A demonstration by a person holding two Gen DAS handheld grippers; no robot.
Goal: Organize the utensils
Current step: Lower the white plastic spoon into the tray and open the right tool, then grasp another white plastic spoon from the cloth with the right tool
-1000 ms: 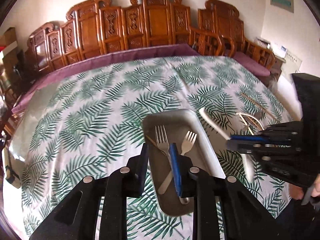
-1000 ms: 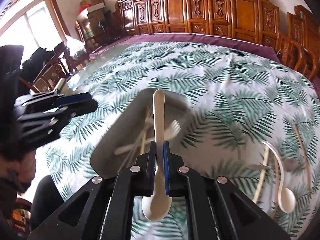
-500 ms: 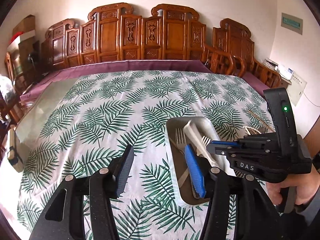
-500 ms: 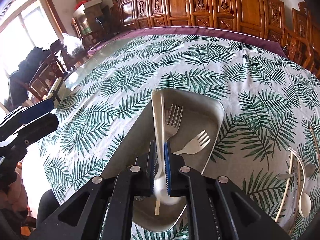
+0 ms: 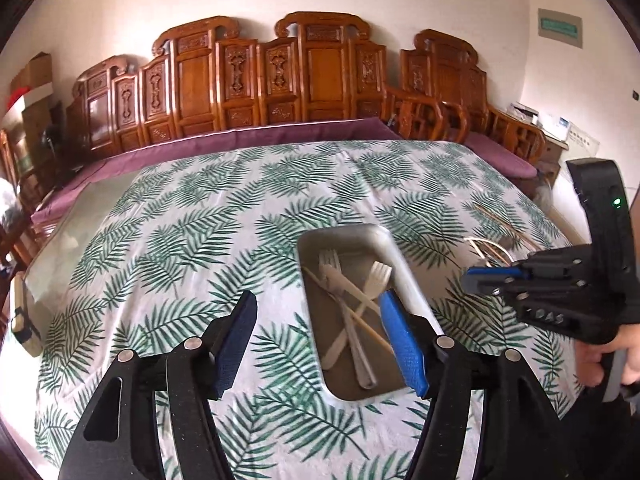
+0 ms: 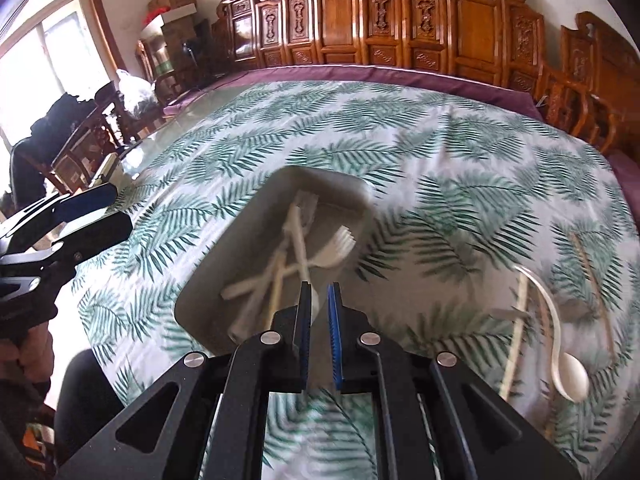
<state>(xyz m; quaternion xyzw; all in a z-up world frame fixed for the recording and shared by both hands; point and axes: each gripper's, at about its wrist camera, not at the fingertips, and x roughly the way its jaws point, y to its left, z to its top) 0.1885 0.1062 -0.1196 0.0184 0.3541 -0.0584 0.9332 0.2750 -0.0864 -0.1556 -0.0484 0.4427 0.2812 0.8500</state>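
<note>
L gripper [image 5: 316, 332] just spread wide, empty, tray [image 5: 404, 264] now ahead-right. R gripper [image 6: 319, 312] nearly pressed together; spoon dropped into tray w/ forks [image 5: 376, 280].

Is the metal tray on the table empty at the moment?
No, the tray holds several pale forks and a thin stick crossing one another.

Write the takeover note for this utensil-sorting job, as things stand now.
Left gripper: open. Its jaws have just been opening and nothing is between them.
Right gripper: jaws close together. Blur hides whether anything is pinched.
Done: pale plastic forks and a wooden chopstick lie in the grey rectangular metal tray.
Left: white curved-handle spoon and wooden chopsticks on the leaf-print tablecloth, right of the tray.
</note>
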